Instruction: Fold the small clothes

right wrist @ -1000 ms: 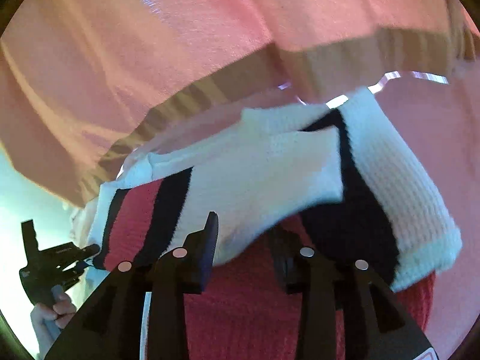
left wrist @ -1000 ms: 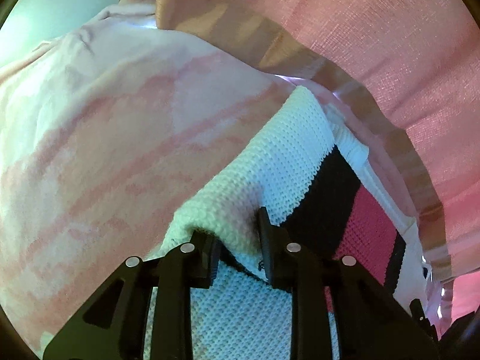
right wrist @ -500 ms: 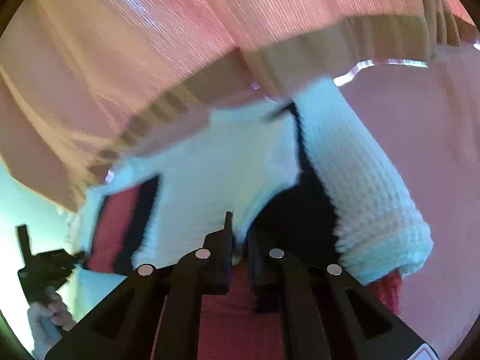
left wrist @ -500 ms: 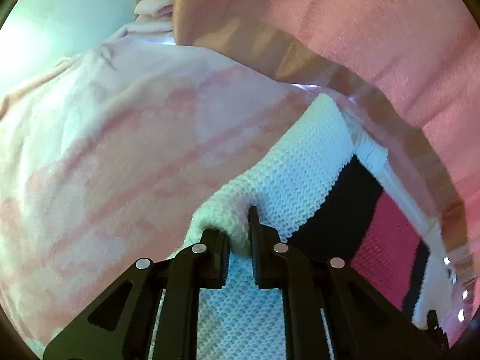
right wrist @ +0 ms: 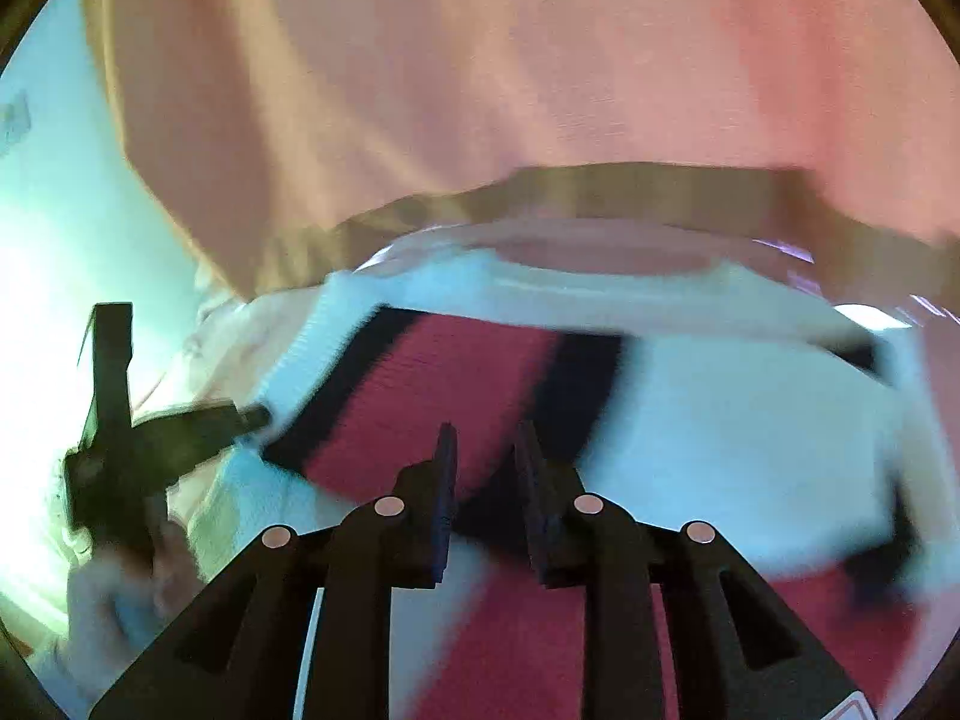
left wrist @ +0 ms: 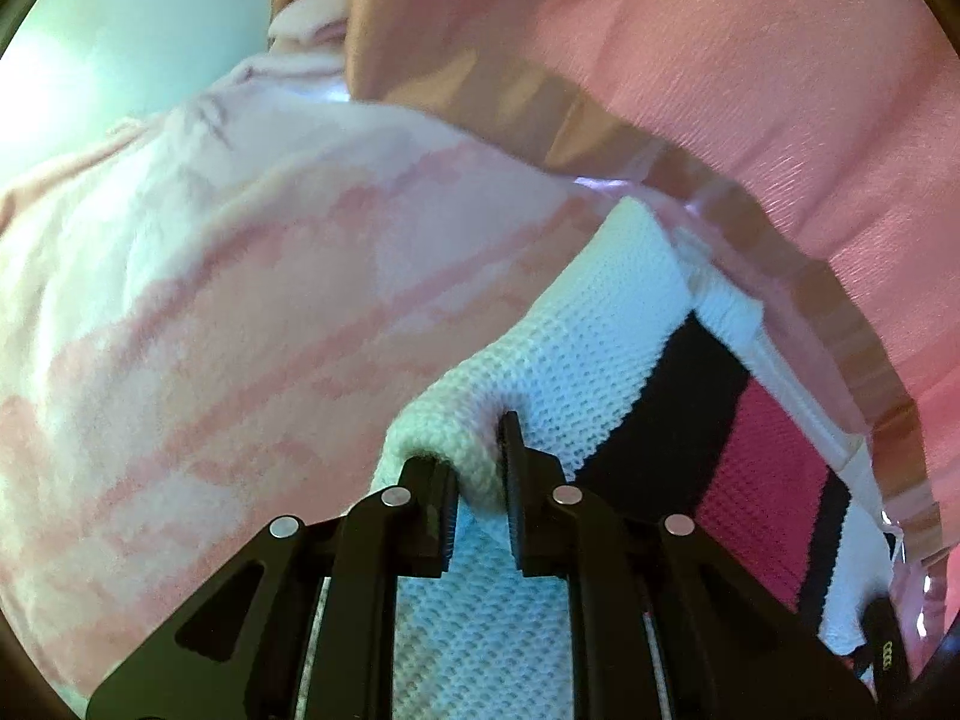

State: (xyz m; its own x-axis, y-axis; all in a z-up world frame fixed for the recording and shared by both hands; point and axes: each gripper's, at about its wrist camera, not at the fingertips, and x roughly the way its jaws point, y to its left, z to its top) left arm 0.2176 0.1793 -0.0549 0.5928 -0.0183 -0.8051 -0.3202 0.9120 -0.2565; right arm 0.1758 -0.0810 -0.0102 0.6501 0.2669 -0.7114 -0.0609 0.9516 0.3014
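knit sweater (left wrist: 606,354) fold clamped in our left gripper (left wrist: 480,468), spreading toward 2 o'clock, our right gripper (right wrist: 483,468) opening, nothing pinched, right view alone shows our left hand (right wrist: 114,594) at 8 o'clock

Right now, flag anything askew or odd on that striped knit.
Nothing damaged. The striped knit is bunched into a thick roll where the left gripper pinches it. The right gripper is opening, nothing clamped.
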